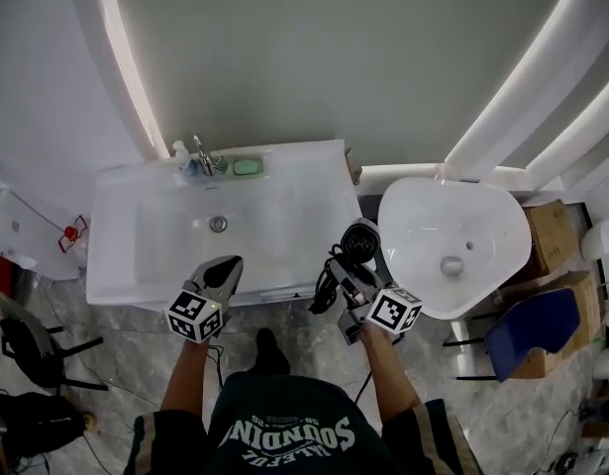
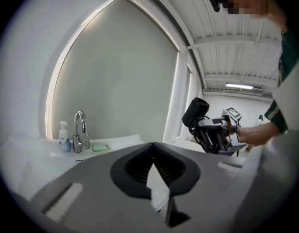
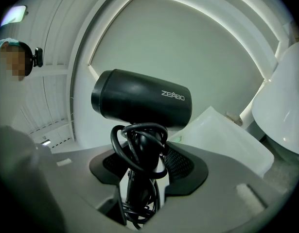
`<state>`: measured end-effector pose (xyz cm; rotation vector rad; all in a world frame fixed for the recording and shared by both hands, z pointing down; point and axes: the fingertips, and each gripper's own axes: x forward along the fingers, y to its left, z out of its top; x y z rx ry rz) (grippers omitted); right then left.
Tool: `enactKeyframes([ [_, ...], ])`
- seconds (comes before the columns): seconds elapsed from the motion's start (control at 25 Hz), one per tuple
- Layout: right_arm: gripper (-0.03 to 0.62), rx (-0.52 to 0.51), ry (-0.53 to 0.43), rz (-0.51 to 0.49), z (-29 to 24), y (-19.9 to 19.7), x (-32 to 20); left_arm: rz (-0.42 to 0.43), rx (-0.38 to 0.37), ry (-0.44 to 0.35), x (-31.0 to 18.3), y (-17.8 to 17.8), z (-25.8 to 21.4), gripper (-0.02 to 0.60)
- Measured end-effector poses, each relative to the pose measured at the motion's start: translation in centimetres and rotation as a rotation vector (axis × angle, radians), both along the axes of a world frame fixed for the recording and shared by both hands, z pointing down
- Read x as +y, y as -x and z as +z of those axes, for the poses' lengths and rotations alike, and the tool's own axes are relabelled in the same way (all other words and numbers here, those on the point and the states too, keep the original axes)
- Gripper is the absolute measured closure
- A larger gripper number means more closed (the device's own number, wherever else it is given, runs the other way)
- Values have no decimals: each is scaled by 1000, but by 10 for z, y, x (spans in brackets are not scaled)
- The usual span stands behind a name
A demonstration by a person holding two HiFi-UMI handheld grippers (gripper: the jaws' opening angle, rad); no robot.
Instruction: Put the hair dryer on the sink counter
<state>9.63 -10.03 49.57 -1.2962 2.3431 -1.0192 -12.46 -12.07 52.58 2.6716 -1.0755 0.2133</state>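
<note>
Dryer (image 1: 360, 239) hangs in the air just off the counter's (image 1: 304, 181) right front corner. Your right gripper (image 1: 350, 268) is clamped on its handle, over the coiled cord (image 3: 135, 136). Left gripper (image 1: 225, 265) is pressed together, empty. Looks top-heavy, hard and slick, so the handle's the spot to hold.

- The white tabletop (image 1: 304, 181) stands against the wall. A rectangular basin is sunk into it, with a round metal drain (image 1: 218, 224) at the basin's middle.
- At 12 o'clock from the drain, a chrome faucet (image 1: 202, 153) stands upright on the back ledge.
- Just beside the faucet, at its 9 o'clock, stands a small pump bottle (image 2: 64, 139) of blue liquid.
- At the faucet's 3 o'clock, near it but apart, a pale green soap (image 1: 247, 166) lies flat on the ledge.
- The grey marbled floor (image 1: 116, 364) carries a black chair (image 1: 27, 344) at the tabletop's 8 o'clock.
</note>
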Motion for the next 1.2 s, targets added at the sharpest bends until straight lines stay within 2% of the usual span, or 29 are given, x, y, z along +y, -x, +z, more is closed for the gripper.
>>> enactKeyframes([
  [0.28, 387, 13, 4, 53, -3, 10, -56, 67, 4, 13, -61, 3, 5, 531],
  [0.72, 387, 47, 20, 76, 7, 2, -98, 84, 31, 45, -108, -5, 20, 531],
  [1.2, 387, 87, 76, 44, 31, -18, -167, 92, 40, 88, -180, -41, 38, 531],
])
